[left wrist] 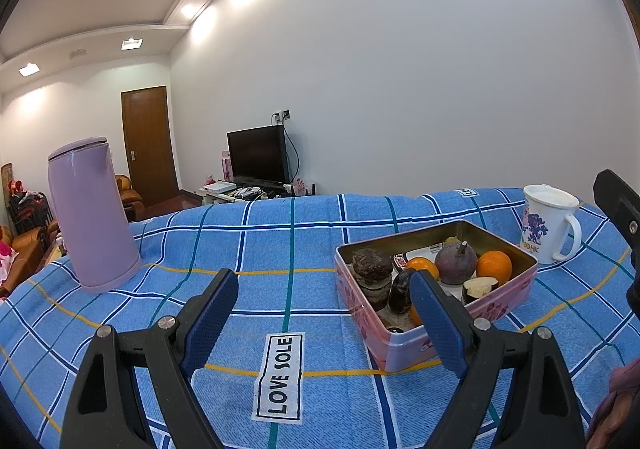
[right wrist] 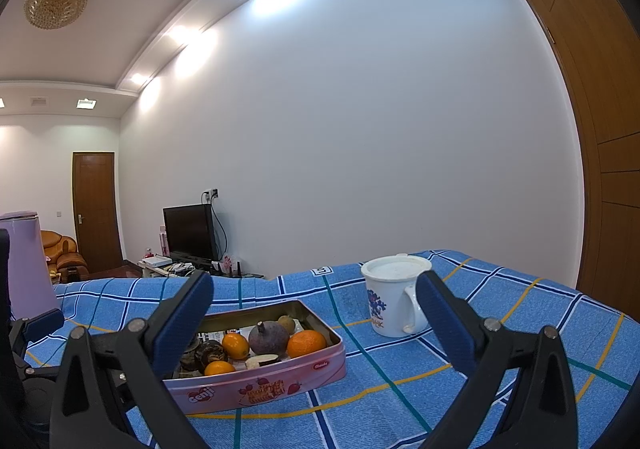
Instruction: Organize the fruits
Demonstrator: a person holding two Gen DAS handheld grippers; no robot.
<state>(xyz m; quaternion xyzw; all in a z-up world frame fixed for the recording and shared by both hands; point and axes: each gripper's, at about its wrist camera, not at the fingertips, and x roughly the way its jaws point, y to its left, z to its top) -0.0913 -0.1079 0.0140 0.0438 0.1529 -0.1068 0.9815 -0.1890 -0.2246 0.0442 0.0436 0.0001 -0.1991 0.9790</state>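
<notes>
**A:** Fruits look sorted already? Round orange citrus (right wrist: 306,343), a dull purple mangosteen-like ball with a stem (right wrist: 268,338) and some dark brown lumpy ones (left wrist: 372,264) all sit inside the shallow pink rectangular metal biscuit tin (right wrist: 256,387) on the blue checked tabletop (left wrist: 288,241).

**B:** Yeah, I can't spot any loose fruit on the cloth, so I'd guess it's nearly done. Left tongs (left wrist: 324,313) are spread wide and empty, just near the tin's left side. Right tongs (right wrist: 314,319) are spread and empty too, hovering near it.

**A:** Tall lilac kettle (left wrist: 90,213) far left, white lidded mug (right wrist: 394,295) far right.
</notes>
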